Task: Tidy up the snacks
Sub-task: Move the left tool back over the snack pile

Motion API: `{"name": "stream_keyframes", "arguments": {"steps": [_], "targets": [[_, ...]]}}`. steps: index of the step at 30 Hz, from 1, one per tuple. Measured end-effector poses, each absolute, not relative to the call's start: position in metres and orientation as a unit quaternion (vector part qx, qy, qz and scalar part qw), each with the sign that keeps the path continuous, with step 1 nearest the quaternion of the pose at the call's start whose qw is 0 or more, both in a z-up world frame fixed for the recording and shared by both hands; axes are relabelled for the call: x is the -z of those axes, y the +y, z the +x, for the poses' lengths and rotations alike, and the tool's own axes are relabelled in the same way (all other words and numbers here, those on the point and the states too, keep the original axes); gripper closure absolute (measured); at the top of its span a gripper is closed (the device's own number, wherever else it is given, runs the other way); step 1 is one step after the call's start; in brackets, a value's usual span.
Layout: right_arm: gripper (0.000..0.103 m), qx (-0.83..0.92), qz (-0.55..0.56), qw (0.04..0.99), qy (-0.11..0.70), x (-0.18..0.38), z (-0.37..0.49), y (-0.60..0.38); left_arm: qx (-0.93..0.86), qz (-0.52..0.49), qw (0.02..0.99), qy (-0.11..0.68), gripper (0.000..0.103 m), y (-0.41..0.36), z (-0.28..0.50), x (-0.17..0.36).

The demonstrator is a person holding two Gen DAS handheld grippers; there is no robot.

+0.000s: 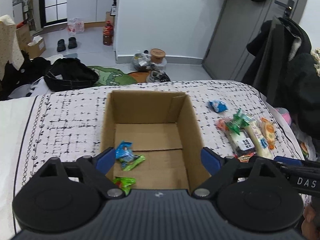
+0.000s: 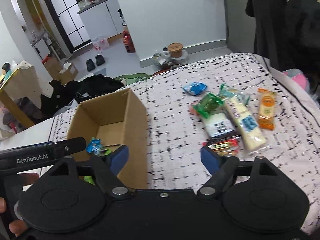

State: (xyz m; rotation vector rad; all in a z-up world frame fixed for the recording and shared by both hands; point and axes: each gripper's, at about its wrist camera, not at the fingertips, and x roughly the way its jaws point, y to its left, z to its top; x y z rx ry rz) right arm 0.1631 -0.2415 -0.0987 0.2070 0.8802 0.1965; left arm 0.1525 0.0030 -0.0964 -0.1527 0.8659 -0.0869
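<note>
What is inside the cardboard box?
Inside the cardboard box lie a blue snack packet, a green packet touching it, and another green packet nearer the camera. The left gripper's body hides the box's nearest edge, so more could sit there.

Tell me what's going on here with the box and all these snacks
A person holds a gripper in each hand over a patterned bed cover and is sorting snacks into an open cardboard box. A few packets, including a blue one, already lie in the box. Both the left gripper and the right gripper are open and empty. More snacks wait beside the box, such as an orange packet and a blue packet.
</note>
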Motion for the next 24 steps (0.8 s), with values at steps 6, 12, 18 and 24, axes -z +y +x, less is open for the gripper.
{"name": "stream_keyframes", "arguments": {"steps": [6, 12, 18, 24], "targets": [[0.008, -0.082, 0.102, 0.894, 0.429, 0.099, 0.160, -0.261, 0.059, -0.055, 0.902, 0.424, 0.011, -0.017, 0.155, 0.096], [0.001, -0.065, 0.093, 0.897, 0.427, 0.101, 0.155, -0.283, 0.071, -0.034, 0.898, 0.434, 0.011, -0.037, 0.164, 0.098], [0.001, -0.041, 0.101, 0.897, 0.429, 0.105, 0.154, -0.306, 0.077, -0.035, 0.893, 0.441, 0.011, -0.059, 0.177, 0.098], [0.001, -0.028, 0.113, 0.895, 0.431, 0.113, 0.153, -0.322, 0.107, -0.014, 0.892, 0.438, 0.011, -0.090, 0.178, 0.097]]}}
